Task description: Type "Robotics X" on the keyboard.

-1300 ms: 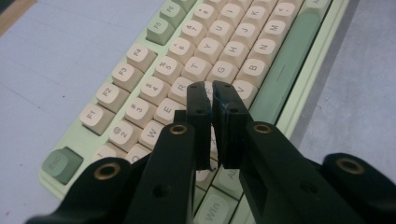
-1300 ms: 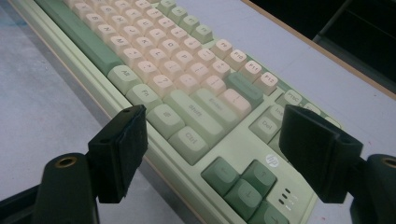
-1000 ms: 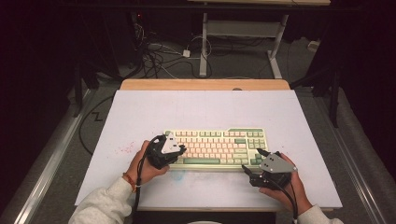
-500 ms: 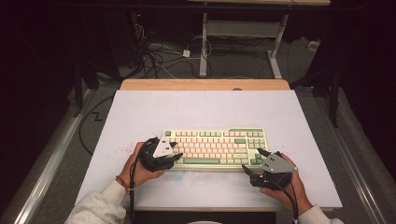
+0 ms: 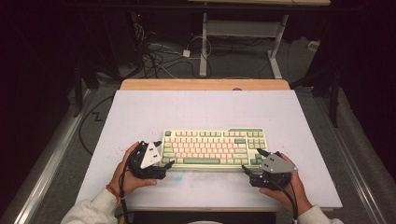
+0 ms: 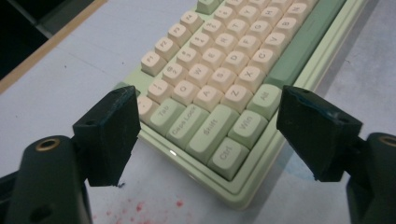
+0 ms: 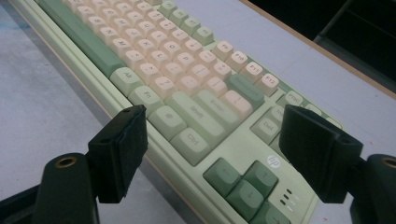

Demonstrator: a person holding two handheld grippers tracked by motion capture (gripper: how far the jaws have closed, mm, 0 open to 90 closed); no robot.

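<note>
Evidently the person means to take the keyboard [image 5: 212,148] by both ends at once, which explains the mirrored stance: the left hand-held gripper [image 5: 164,154] sits at the keyboard's near-left corner and the right hand-held gripper [image 5: 251,164] at its near-right corner, each angled inward toward the case. The keyboard itself lies flat on the desk [image 5: 140,112], square to the near edge and a little toward it, roughly centred between the side edges. Both grippers stand spread, pinching nothing; in the left gripper view the jaws straddle the corner with the Ctrl and Shift keys [image 6: 215,135], and in the right gripper view they frame the corner by the dark green arrow keys [image 7: 243,184], so that a closing would catch the case's rim rather than the caps. Judged from this, the grasp is lined up but not yet made, and an even grip at both ends would keep the long body level when lifted or slid
</note>
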